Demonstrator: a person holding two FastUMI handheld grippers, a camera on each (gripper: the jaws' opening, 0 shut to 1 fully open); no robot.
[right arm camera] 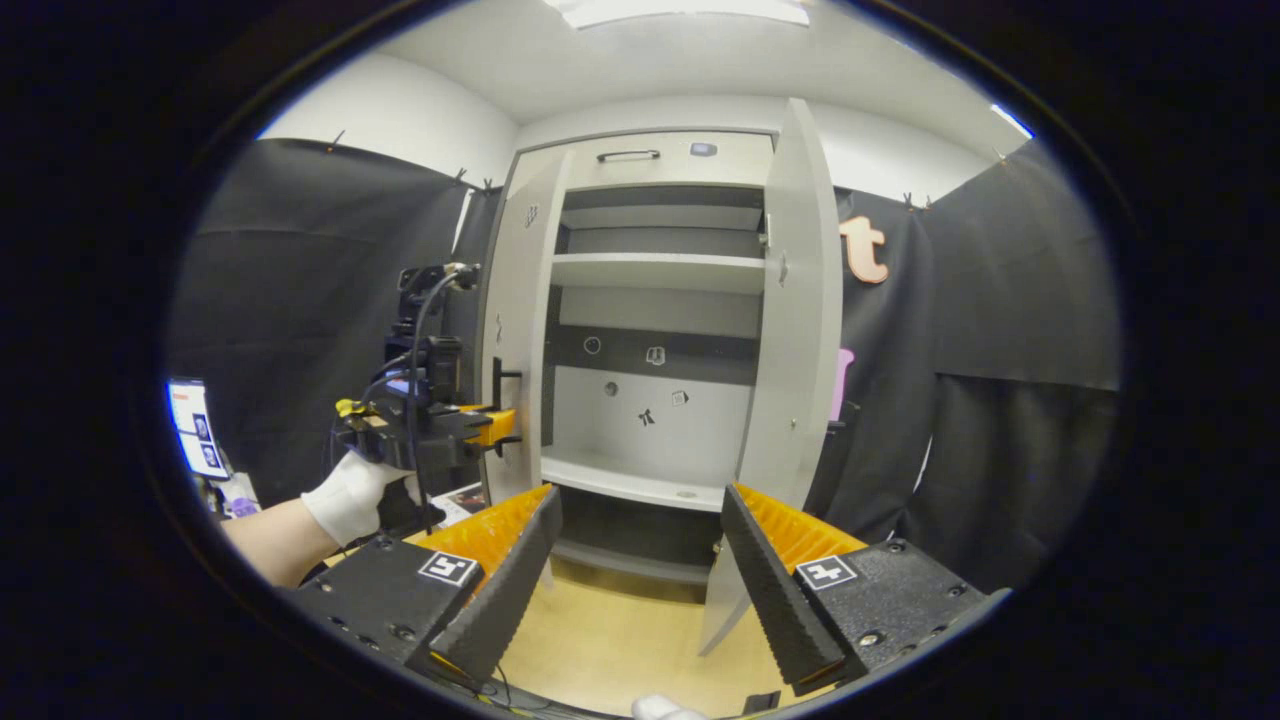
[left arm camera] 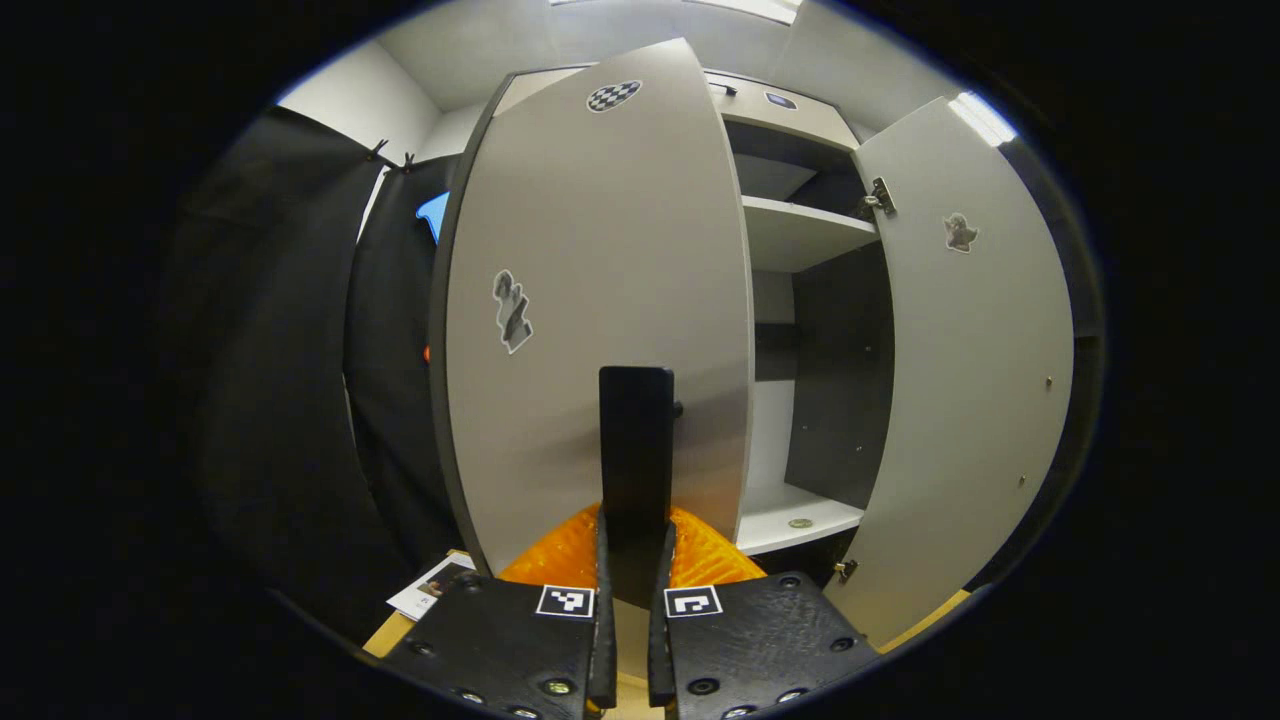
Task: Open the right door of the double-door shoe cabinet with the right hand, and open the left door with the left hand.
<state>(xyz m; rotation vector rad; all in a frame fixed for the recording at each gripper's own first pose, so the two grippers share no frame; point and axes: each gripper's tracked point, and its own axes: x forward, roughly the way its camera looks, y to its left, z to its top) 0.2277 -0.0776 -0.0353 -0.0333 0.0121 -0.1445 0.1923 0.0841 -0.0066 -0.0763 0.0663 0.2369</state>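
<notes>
Booth: black cloth wall [right arm camera: 1010,330] pinned up on both sides, white ceiling above, pale wood-look floor [right arm camera: 620,640] below.

Right gripper view, left to right. A small lit screen [right arm camera: 192,425] sits at the far left edge, partly cut off. A white-gloved hand [right arm camera: 352,497] holds the left gripper [right arm camera: 505,425] against the left door [right arm camera: 520,320] of the shoe cabinet [right arm camera: 660,160]; its tips meet the black bar handle [right arm camera: 497,382] on that door, contact too small to resolve here. Cabinet is matte light grey laminate, flat panels, dark edge banding. Left door stands partly swung out; right door [right arm camera: 795,310] is swung wide, seen nearly edge-on. Inside: white shelves [right arm camera: 655,270], a dark band across the back panel, a few small stickers too small to make out. The right gripper [right arm camera: 640,560] is near the bottom, fingers spread wide with ridged pads, nothing between them, well apart from the right door.

Left gripper view, left to right. The left door [left arm camera: 600,300] fills the centre with a checkered sticker at its top and another at mid-height. The left gripper [left arm camera: 630,600] is pressed together on the bar handle [left arm camera: 636,450], which rises upright between the fingers; its lower end is hidden by them. The right door [left arm camera: 975,370] stands open, hinge hardware visible on its inner face.
</notes>
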